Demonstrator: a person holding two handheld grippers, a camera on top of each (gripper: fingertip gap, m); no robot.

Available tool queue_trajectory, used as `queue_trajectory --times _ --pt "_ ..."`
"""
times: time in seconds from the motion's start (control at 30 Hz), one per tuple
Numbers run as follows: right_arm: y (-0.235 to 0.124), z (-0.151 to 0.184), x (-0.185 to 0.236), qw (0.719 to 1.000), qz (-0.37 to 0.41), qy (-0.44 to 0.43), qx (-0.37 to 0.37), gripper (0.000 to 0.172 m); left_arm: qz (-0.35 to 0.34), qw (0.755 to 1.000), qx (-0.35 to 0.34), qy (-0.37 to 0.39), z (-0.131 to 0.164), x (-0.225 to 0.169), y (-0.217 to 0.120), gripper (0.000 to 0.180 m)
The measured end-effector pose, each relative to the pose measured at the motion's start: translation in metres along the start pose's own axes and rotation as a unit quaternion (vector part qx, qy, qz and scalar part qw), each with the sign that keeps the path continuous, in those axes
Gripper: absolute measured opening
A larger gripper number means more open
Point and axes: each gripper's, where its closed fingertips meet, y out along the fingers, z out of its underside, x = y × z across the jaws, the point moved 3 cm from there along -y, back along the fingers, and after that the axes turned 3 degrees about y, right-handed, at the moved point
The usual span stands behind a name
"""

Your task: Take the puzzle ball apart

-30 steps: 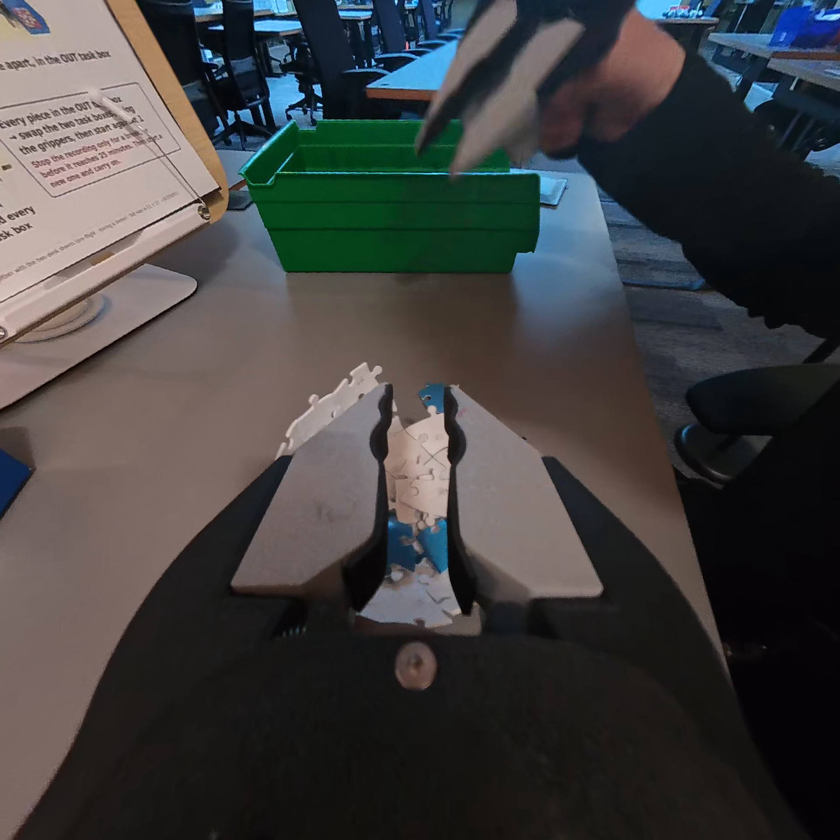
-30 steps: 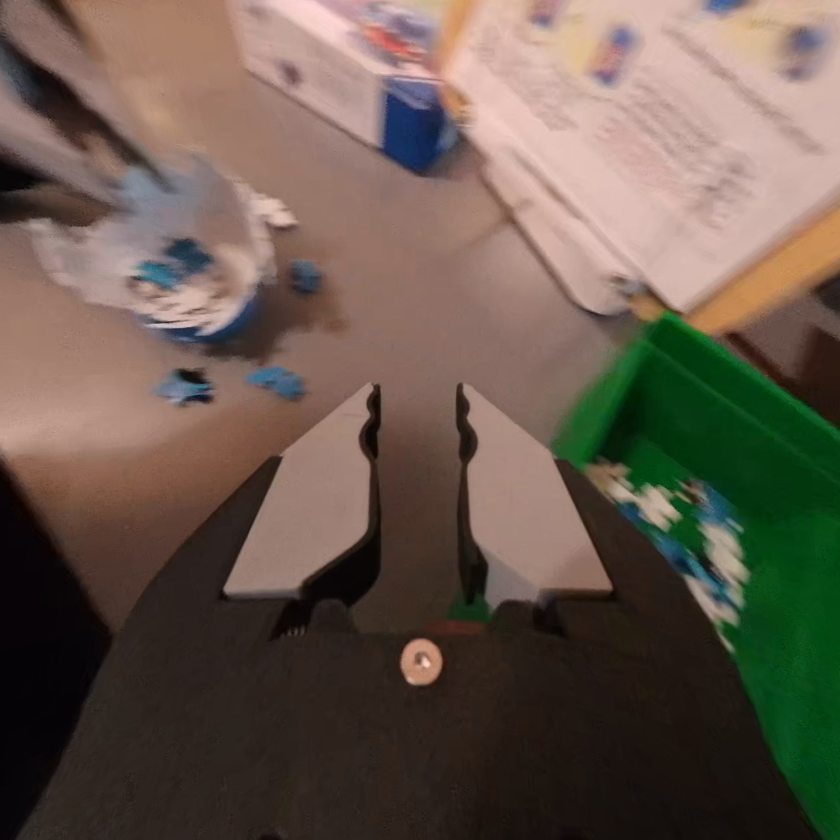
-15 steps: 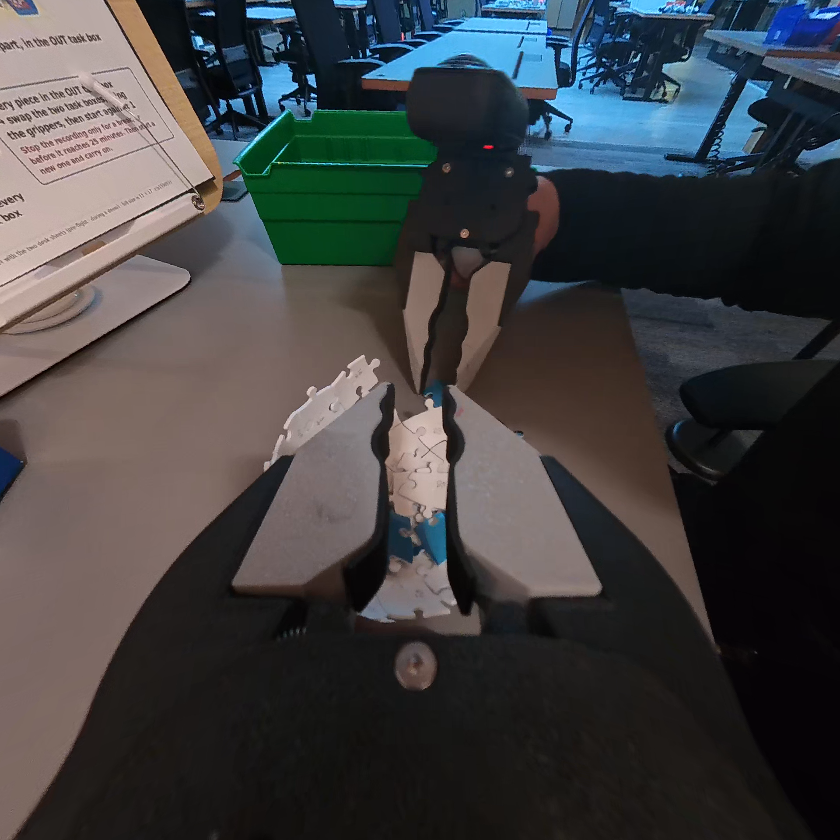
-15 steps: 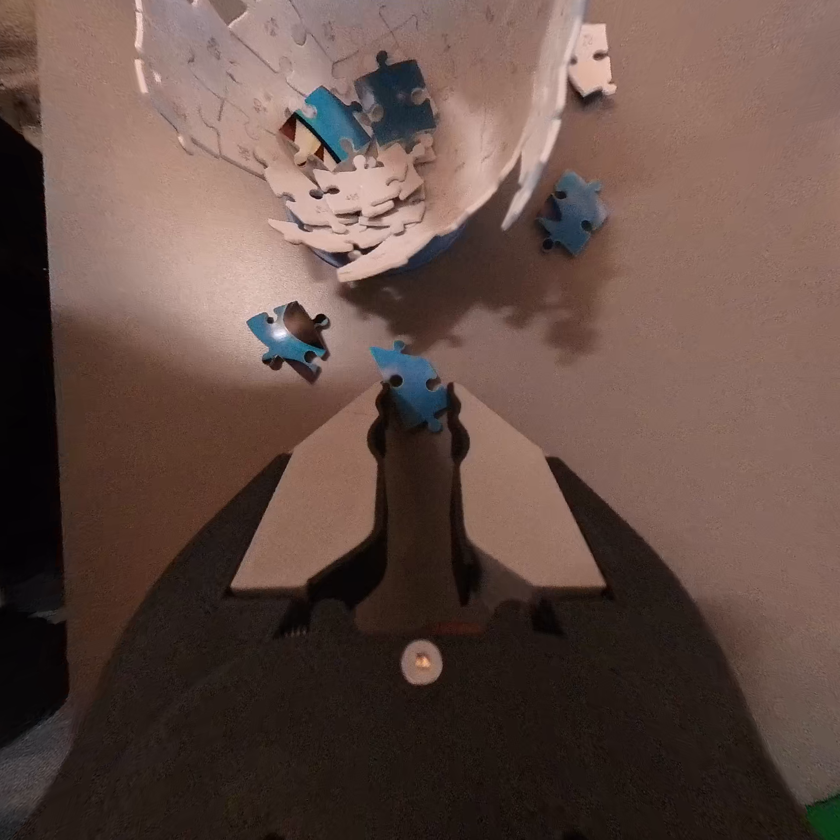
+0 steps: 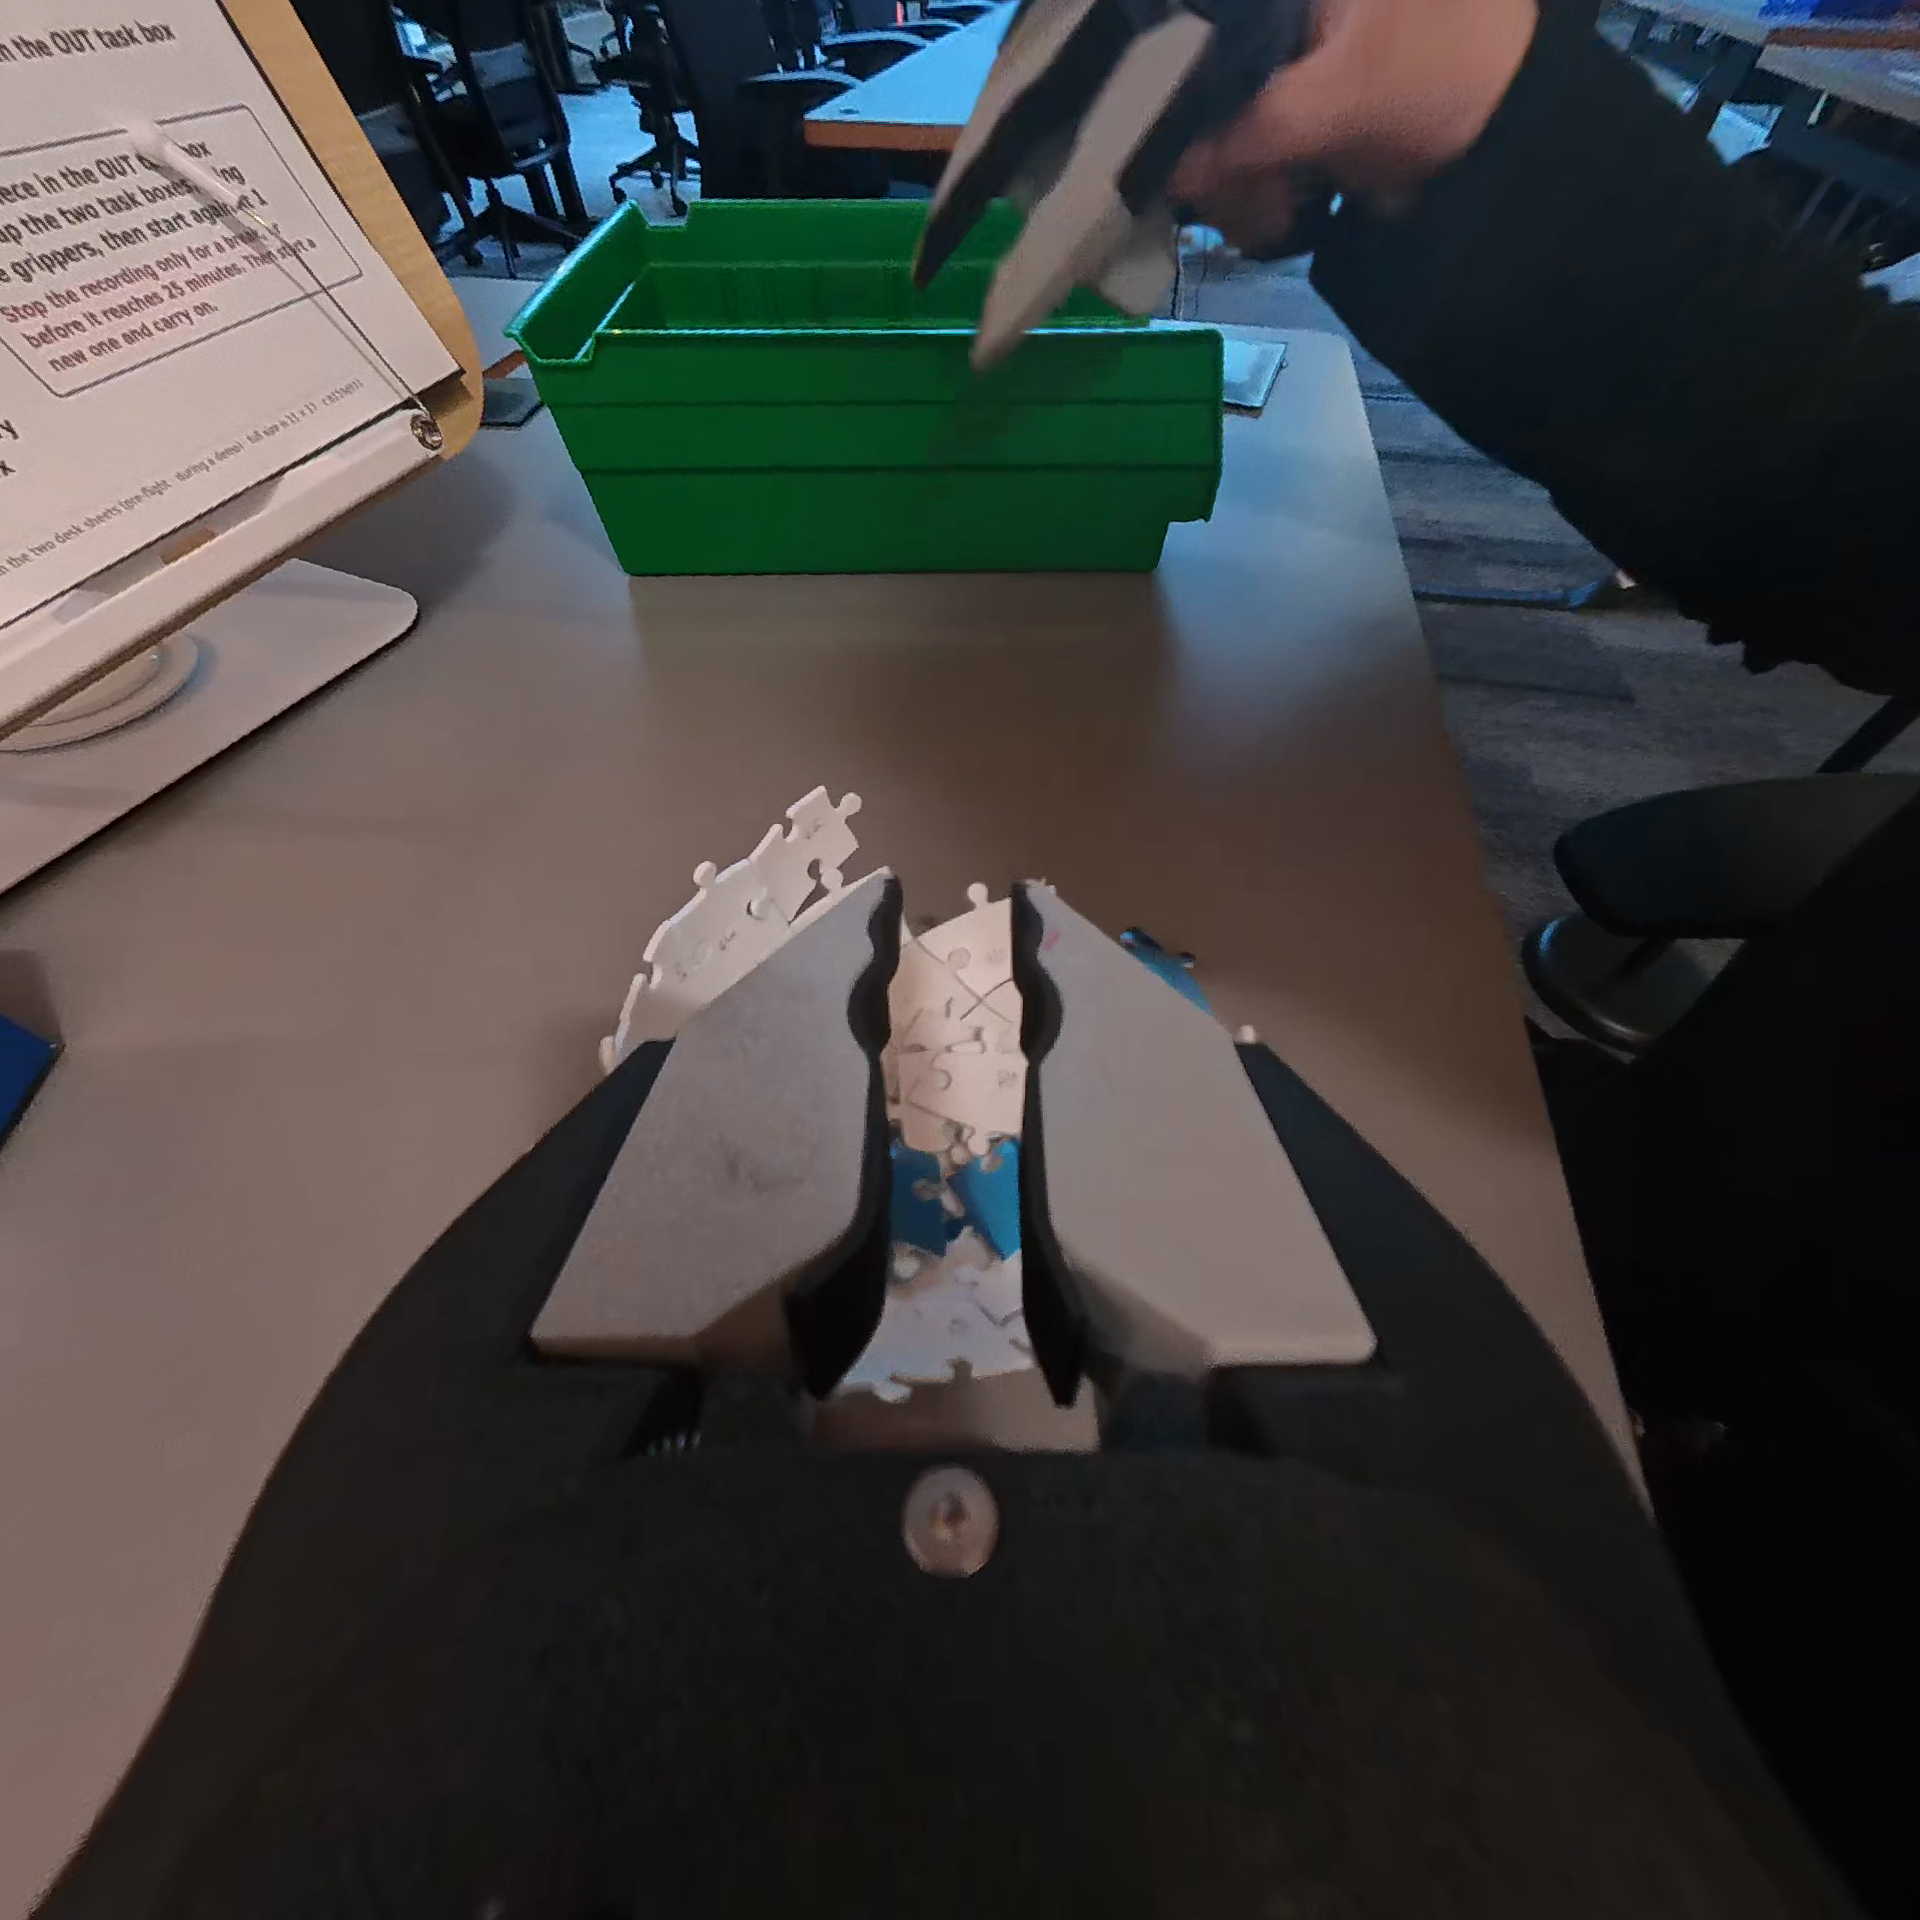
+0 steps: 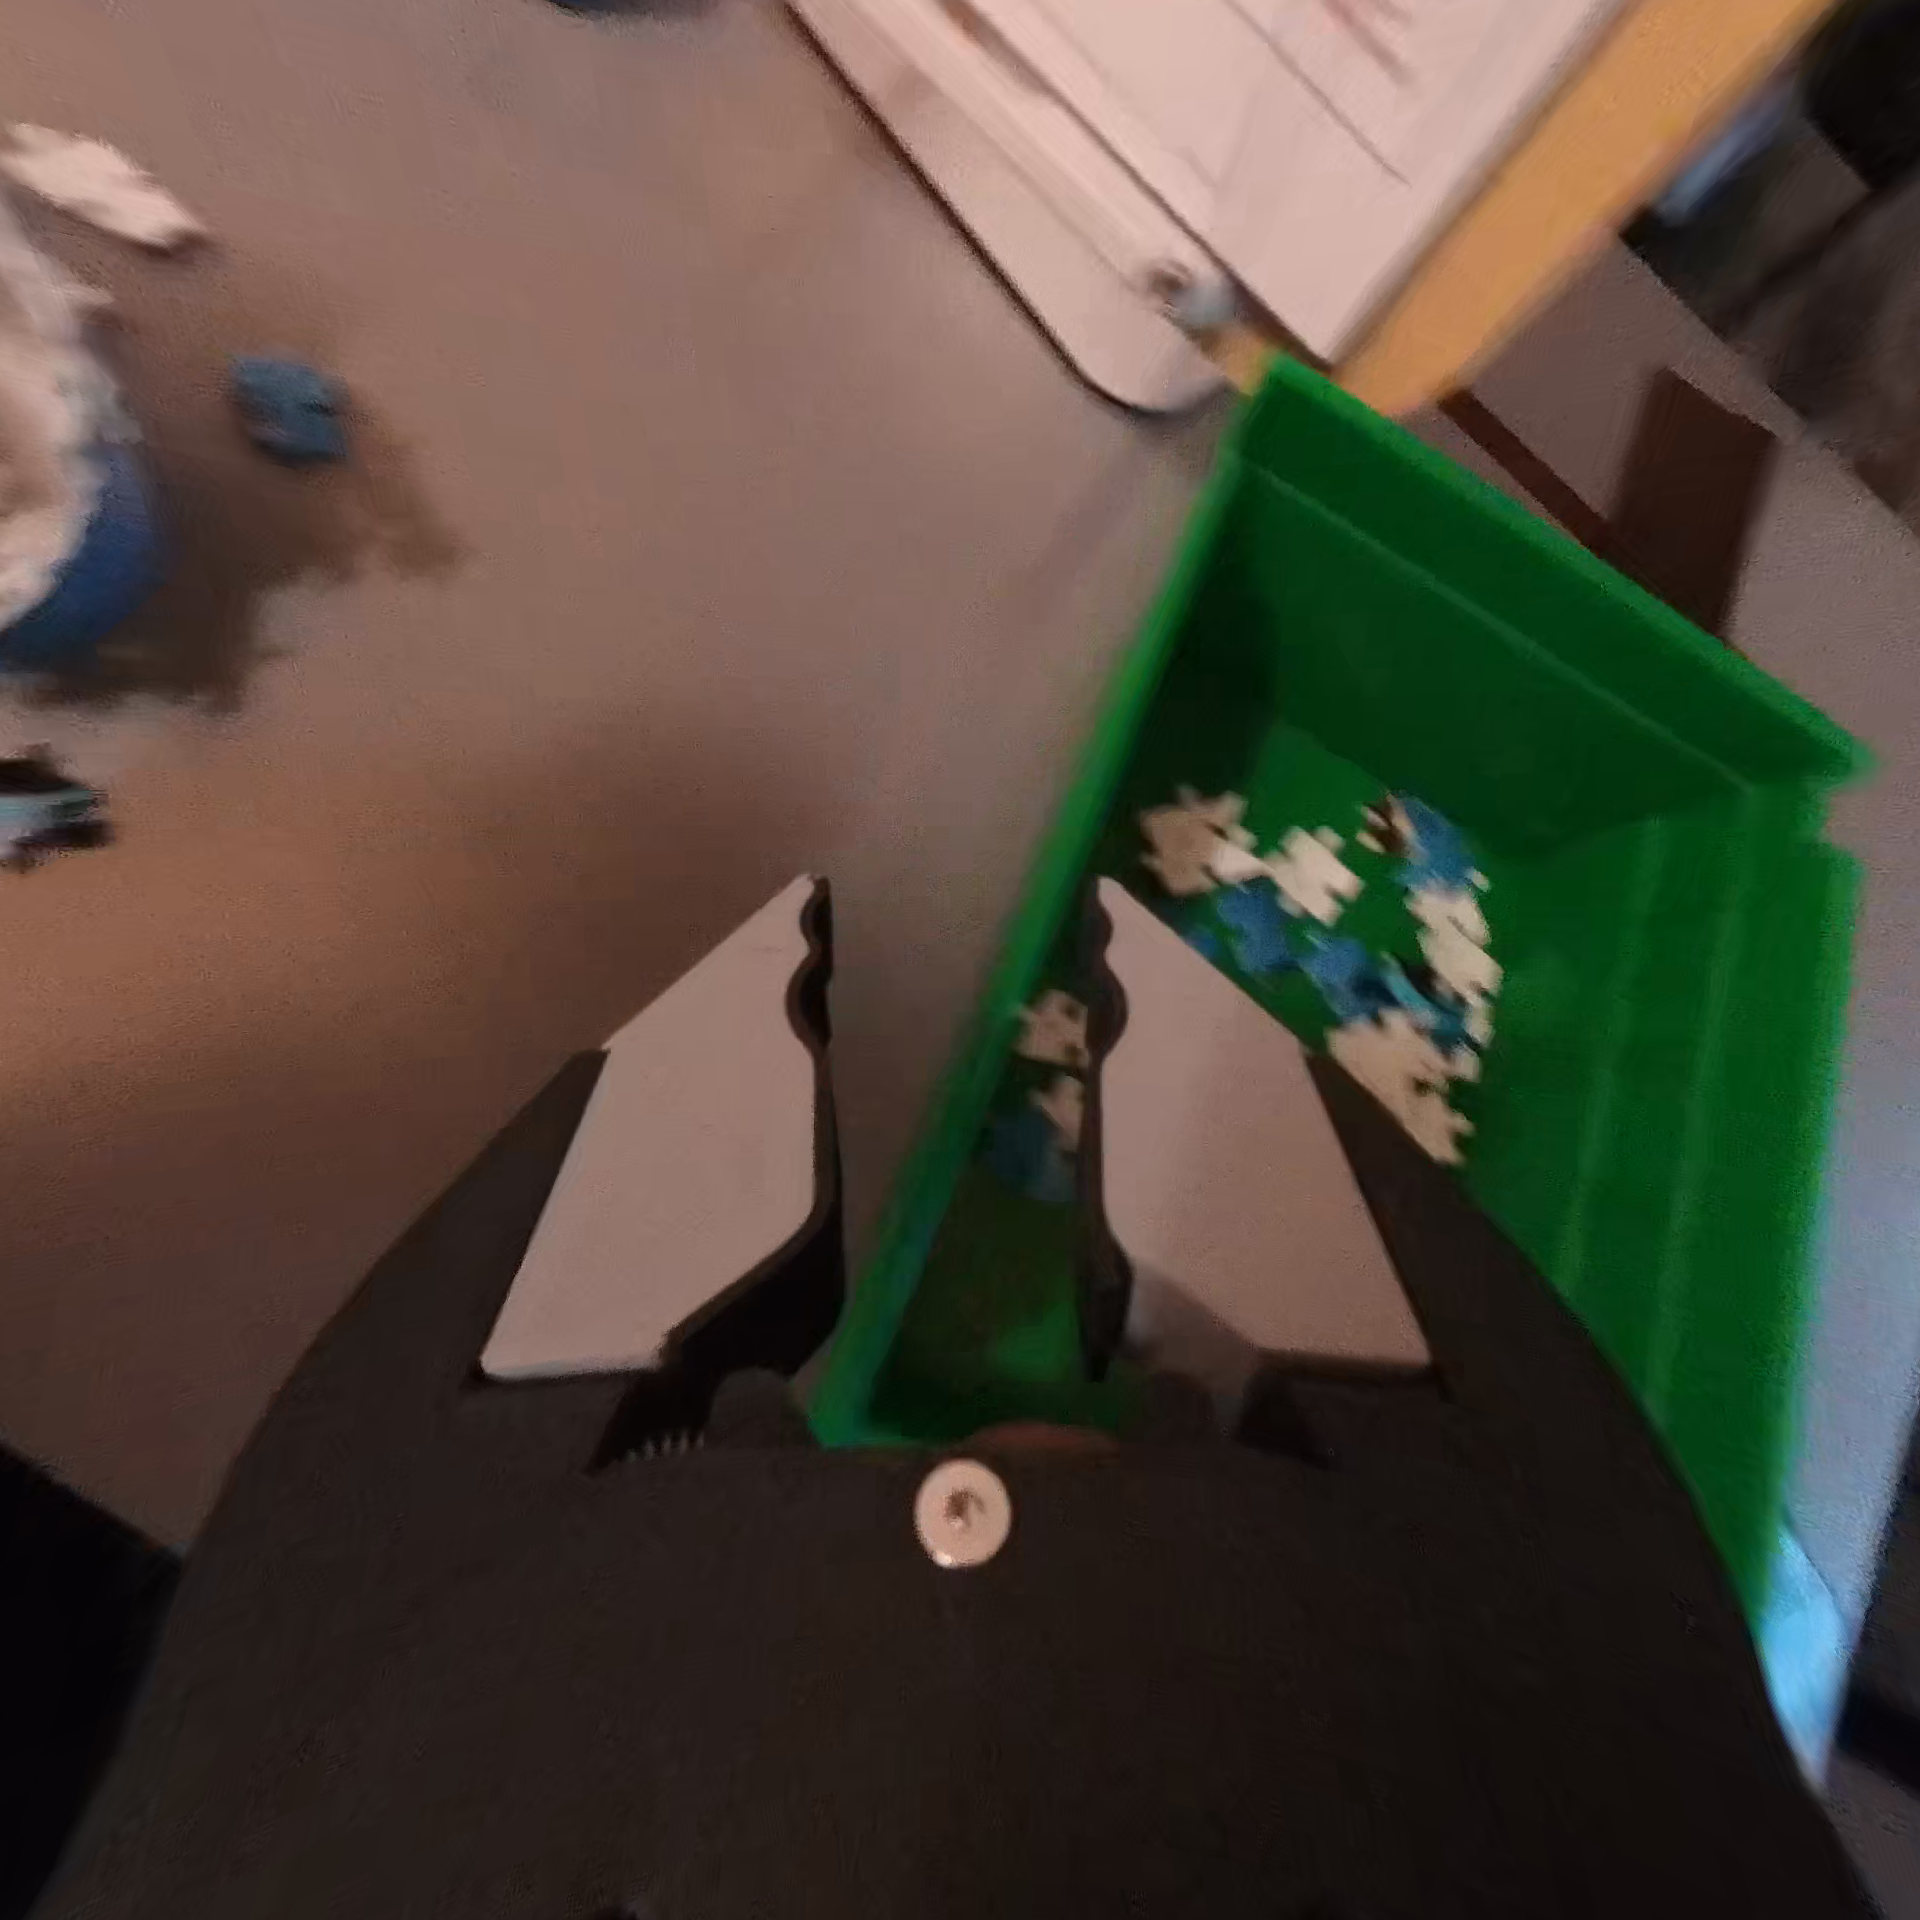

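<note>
Between the fingers of the left gripper (image 5: 954, 896), which stand a narrow way apart, rises the white inner wall of a curved, bowl-like shell of joined puzzle pieces (image 5: 961, 1023). The pads sit close on either side of that wall, but whether they press on it cannot be told. Loose blue and white pieces lie in the bottom of the shell, below the finger gap. A strip of joined white pieces (image 5: 758, 914) juts up just left of the left finger, and a blue piece (image 5: 1158, 951) shows just beyond the right finger. The shell rests on the grey table (image 5: 935, 707).

Ahead of this gripper, well apart from it, stands a green bin (image 5: 883, 457). A document stand with a printed sheet (image 5: 177, 270) is off to its front left.

Above the bin's near rim hangs the right gripper (image 6: 961, 896), held by a hand in a dark sleeve (image 5: 1382, 114). Its jaws are spread wide, with nothing between them. Seen from its own camera, one finger is over the table and the other over the bin's interior. Blurred white and blue puzzle pieces (image 6: 1340, 935) lie on the bin floor beneath.
</note>
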Motion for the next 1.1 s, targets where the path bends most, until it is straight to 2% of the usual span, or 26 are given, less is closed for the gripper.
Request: queue_trajectory --times 0.07,0.13,0.2,0.27,0.3,0.33,0.37,0.4,0.43,0.47,0.57,0.67,0.7,0.77,0.8,0.83,0.93,1.0,1.1 --pt "0.014 -0.012 0.075 0.990 -0.131 -0.038 -0.032 0.037 -0.011 1.000 -0.004 -0.002 0.000 0.005 -0.003 0.018" --pt "0.033 -0.007 0.140 0.969 -0.238 -0.064 -0.012 0.041 -0.014 1.000 -0.009 -0.016 -0.001 0.010 -0.006 0.018" --pt "0.055 0.006 0.175 0.958 -0.267 -0.105 0.025 0.051 -0.018 0.999 -0.015 -0.026 -0.002 0.014 -0.009 0.018" --pt "0.071 0.015 0.194 0.951 -0.276 -0.130 0.049 0.052 -0.020 0.999 -0.015 -0.029 -0.001 0.016 -0.010 0.018" --pt "0.074 0.016 0.201 0.948 -0.283 -0.138 0.049 0.055 -0.022 0.999 -0.014 -0.029 0.000 0.017 -0.010 0.018" --pt "0.074 0.013 0.207 0.945 -0.292 -0.144 0.039 0.049 -0.023 0.999 -0.013 -0.028 0.000 0.017 -0.011 0.018" --pt "0.074 0.013 0.211 0.942 -0.301 -0.147 0.038 0.025 -0.023 0.999 -0.013 -0.027 0.000 0.016 -0.011 0.018" --pt "0.075 0.012 0.212 0.942 -0.300 -0.147 0.035 0.025 -0.022 0.999 -0.014 -0.025 -0.001 0.016 -0.011 0.018" --pt "0.075 0.010 0.211 0.944 -0.293 -0.150 0.031 0.017 -0.023 0.999 -0.014 -0.023 -0.002 0.015 -0.012 0.018" --pt "0.075 0.010 0.206 0.947 -0.278 -0.158 0.028 0.000 -0.024 0.999 -0.014 -0.021 -0.002 0.015 -0.012 0.018" --pt "0.055 -0.005 0.176 0.962 -0.242 -0.128 -0.010 0.000 -0.026 0.999 -0.013 -0.020 -0.003 0.016 -0.014 0.018" --pt "0.021 -0.023 0.103 0.987 -0.130 -0.065 -0.066 0.000 -0.026 0.999 -0.007 -0.028 -0.001 0.017 -0.015 0.018" --pt "0.010 -0.023 0.090 0.988 -0.128 -0.044 -0.075 0.000 -0.029 0.999 -0.004 -0.029 0.000 0.018 -0.015 0.018" --pt "-0.012 -0.014 0.107 0.972 -0.218 -0.021 -0.080 0.004 -0.034 0.999 0.000 -0.024 0.001 0.019 -0.015 0.018" --pt "-0.020 -0.005 0.126 0.960 -0.268 -0.023 -0.074 0.034 -0.036 0.999 0.002 -0.022 0.001 0.019 -0.015 0.018" --pt "-0.024 0.006 0.145 0.951 -0.301 -0.033 -0.068 0.043 -0.036 0.999 0.003 -0.021 0.001 0.019 -0.015 0.018" --pt "-0.011 0.038 0.197 0.944 -0.319 -0.073 -0.052 0.038 -0.031 0.999 0.001 -0.017 -0.001 0.016 -0.014 0.018" --pt "0.001 0.054 0.223 0.944 -0.313 -0.100 -0.037 0.043 -0.031 0.999 0.003 -0.012 0.000 0.014 -0.013 0.018" --pt "0.019 0.070 0.228 0.961 -0.250 -0.122 -0.006 0.042 -0.026 0.999 0.009 -0.017 0.003 0.013 -0.009 0.017"
